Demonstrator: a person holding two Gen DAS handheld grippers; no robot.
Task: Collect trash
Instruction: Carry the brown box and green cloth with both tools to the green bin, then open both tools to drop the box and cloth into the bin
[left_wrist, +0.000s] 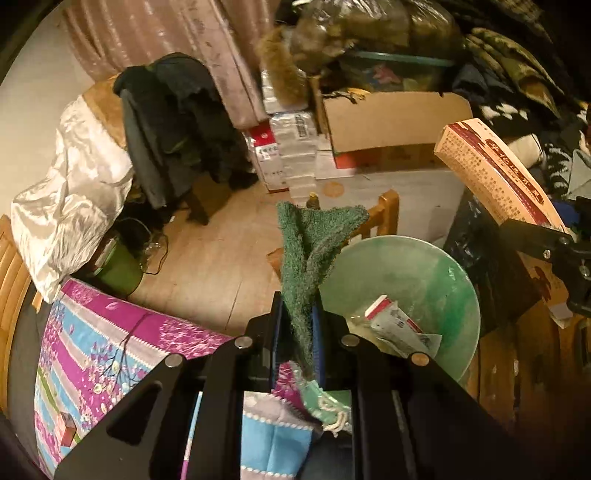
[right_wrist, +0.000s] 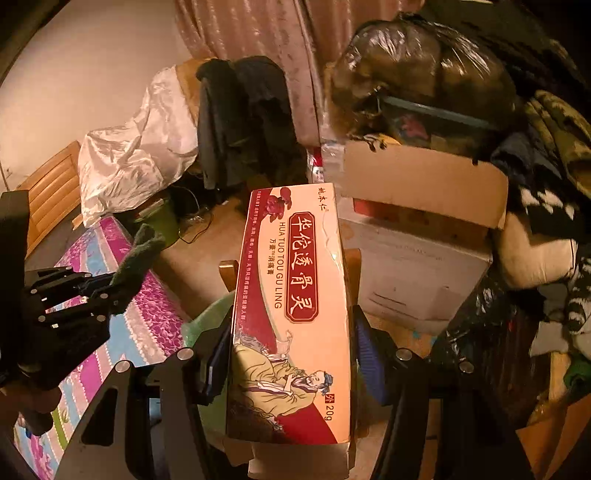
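Trash sat in two grips beside the bin (left_wrist: 406, 273), a pale green plastic basin on the wood floor. The left gripper (left_wrist: 297, 332) had its jaws nearly together, pinching a green rag (left_wrist: 314, 243) that stuck up and flopped open just left of the bin's near rim. In the right wrist view the same rag (right_wrist: 138, 254) showed at the far left, poking out of the left gripper (right_wrist: 110, 291) above the quilt (right_wrist: 155, 317).

The right gripper (right_wrist: 291, 354) stood about half open, its pads pressed on the long sides of a medicine box (right_wrist: 291, 306), cream and dark red with a robed figure printed on it. From the left wrist the box (left_wrist: 495, 173) hung above and right of the bin, with the right gripper (left_wrist: 546, 243) behind it.

Inside the bin lay a crumpled wrapper (left_wrist: 395, 325) and some scraps. Left of the bin lay the striped floral quilt (left_wrist: 110, 332). Behind the bin stood a wooden chair (left_wrist: 384, 210) and, past it, a cardboard carton (left_wrist: 391, 122). Far left of the bin, dark clothes (left_wrist: 173, 122) hung over another seat.
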